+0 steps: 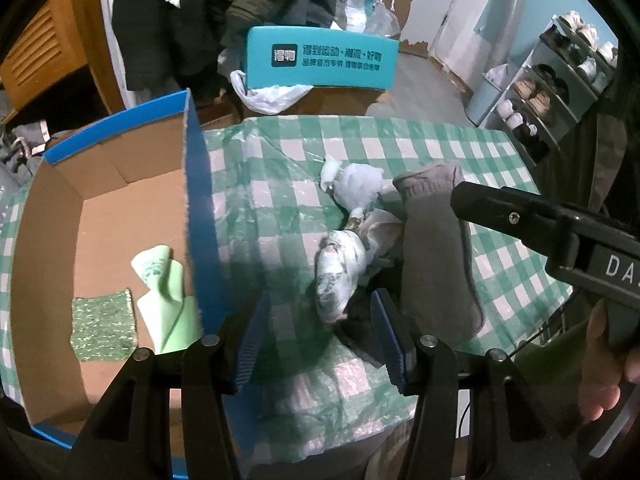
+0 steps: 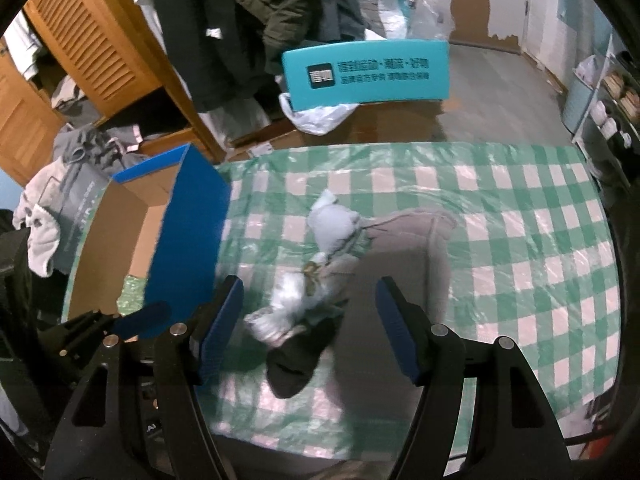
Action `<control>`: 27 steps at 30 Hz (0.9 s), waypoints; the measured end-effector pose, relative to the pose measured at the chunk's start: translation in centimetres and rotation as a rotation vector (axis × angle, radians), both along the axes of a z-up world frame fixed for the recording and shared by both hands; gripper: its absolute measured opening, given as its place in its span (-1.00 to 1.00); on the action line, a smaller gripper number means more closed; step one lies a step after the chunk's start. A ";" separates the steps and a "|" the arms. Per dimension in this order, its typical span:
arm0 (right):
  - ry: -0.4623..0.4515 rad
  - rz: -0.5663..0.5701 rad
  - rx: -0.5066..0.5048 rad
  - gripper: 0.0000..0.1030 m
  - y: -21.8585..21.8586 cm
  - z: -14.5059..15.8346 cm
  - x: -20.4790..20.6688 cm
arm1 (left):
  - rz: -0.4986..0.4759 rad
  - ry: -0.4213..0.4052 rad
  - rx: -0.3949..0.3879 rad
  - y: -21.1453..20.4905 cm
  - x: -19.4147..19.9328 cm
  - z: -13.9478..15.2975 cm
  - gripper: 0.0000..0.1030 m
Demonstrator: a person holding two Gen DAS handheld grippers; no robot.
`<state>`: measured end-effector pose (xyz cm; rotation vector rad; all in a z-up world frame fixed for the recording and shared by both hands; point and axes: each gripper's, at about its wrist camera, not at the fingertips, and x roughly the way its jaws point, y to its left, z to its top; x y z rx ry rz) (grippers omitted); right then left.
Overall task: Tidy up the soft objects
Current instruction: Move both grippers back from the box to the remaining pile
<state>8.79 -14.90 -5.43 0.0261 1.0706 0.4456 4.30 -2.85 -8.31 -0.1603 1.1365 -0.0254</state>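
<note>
Nearest you, both claws stood apart and empty, angled steeply down at the tabletop with its green check cover. Left claw hung over the near end of the heap; right claw straddled the black sock.

Just beyond lay the pile of soft objects: a patterned pale bundle, a grey cloth beside it on the right, a light blue piece at the far end, all touching or overlapping.

To the left stood the cardboard box with its blue flap up; inside it already lay a glittery green cloth and a pale green bag.

Judgement: you were lining up a pick. Best taken one item at a time — close on a raised fold of the topmost piece, not the tangle, or neighbours would drag along. Clear the flap edge when carrying left.

Your right hand gripped its handle at the right edge.
</note>
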 end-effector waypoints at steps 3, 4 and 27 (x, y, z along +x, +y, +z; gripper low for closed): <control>0.021 -0.022 -0.018 0.33 -0.9 -1.0 0.4 | 0.004 0.004 -0.008 -0.3 0.4 -0.6 0.05; 0.031 -0.030 -0.024 0.33 -1.2 -1.5 0.6 | 0.004 0.006 -0.010 -0.3 0.5 -0.7 0.05; 0.173 -0.111 -0.124 0.33 -3.8 -9.4 3.7 | -0.047 0.076 0.012 -3.3 4.3 -4.9 0.28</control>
